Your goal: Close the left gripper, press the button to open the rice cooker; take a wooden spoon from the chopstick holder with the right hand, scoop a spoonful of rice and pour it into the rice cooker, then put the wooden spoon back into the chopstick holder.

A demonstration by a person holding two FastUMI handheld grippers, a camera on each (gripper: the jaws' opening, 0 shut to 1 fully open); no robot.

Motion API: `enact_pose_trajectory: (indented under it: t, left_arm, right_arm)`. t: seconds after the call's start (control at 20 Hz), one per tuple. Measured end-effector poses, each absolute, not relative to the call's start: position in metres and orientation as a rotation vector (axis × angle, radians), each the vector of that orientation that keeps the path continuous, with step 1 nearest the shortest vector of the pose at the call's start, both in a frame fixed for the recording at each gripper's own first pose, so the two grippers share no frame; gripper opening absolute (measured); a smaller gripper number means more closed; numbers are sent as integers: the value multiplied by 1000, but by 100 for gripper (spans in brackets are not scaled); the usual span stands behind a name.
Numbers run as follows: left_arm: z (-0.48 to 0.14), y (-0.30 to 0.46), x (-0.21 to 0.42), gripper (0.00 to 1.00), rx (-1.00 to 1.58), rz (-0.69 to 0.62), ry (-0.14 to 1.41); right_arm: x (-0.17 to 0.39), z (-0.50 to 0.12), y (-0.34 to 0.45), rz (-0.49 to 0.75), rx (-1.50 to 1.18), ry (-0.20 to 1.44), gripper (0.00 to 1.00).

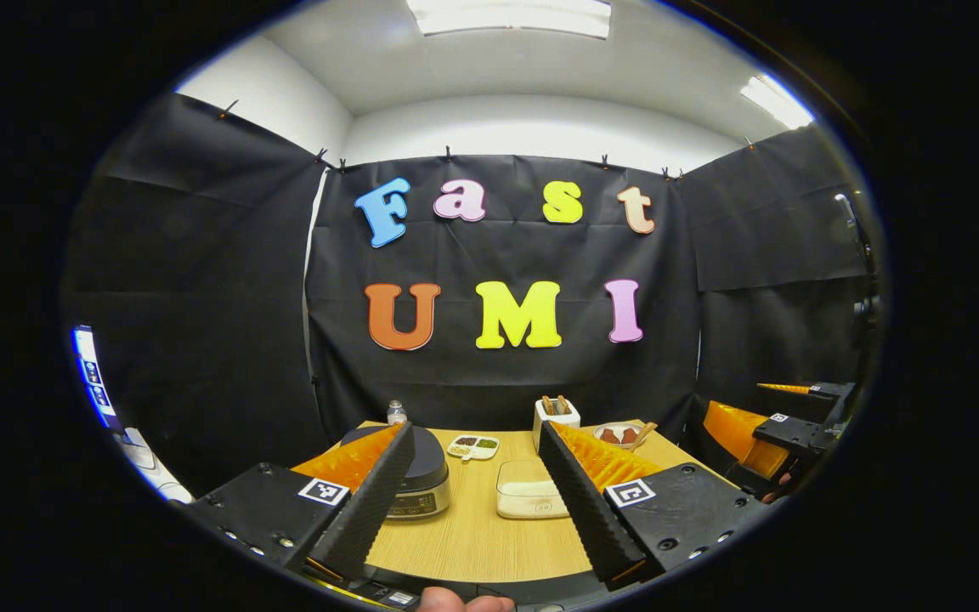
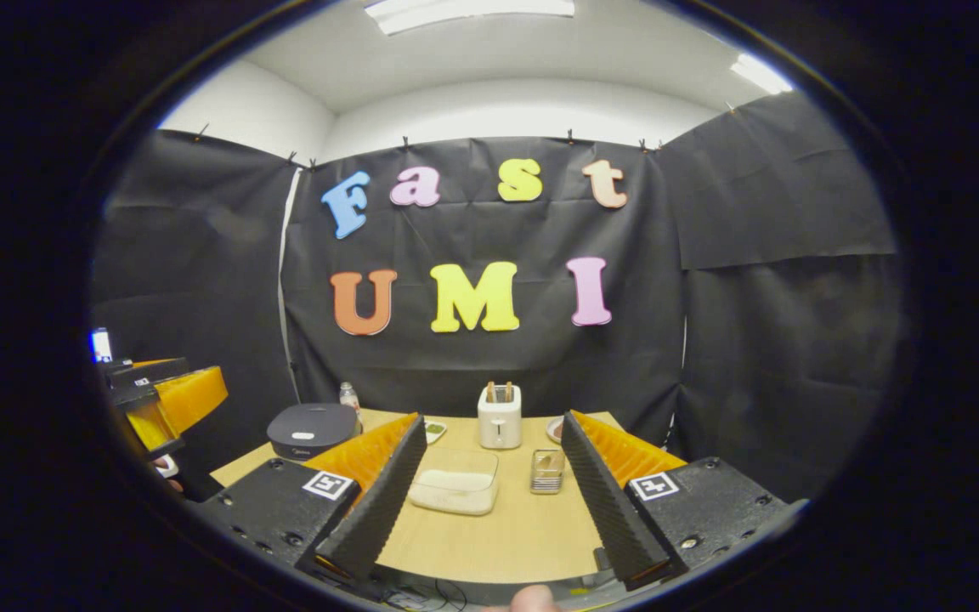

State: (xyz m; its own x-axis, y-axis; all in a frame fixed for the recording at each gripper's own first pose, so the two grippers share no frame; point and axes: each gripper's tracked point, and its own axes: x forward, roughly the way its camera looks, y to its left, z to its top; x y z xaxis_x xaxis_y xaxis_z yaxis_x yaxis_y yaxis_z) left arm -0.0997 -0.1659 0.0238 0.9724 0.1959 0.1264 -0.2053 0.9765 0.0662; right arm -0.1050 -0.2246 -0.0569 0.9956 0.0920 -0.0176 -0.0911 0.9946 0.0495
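**Desk:** Where do things stand?

**Operator:** Opening step, I judge. I hold both tools back from the wooden table (image 1: 472, 535). My left gripper (image 1: 477, 493) gapes wide, gripping nothing; my right gripper (image 2: 494, 493) likewise. The rice cooker (image 1: 420, 476) sits lid-down at left, the container of rice (image 2: 457, 491) mid-table, the white chopstick holder (image 2: 499, 416) behind it with wooden handles poking up.

**Desk:** Next?

**Operator:** Bring the left jaws together, then press the cooker's button.
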Motion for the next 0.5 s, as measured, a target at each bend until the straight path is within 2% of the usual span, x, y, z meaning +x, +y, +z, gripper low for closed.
enact_pose_trajectory:
  t: [0.5]
  left_arm:
    - [19,-164,-100,94,94,218,-108]
  right_arm:
    - [-103,-61,-222,94,31,32,100]
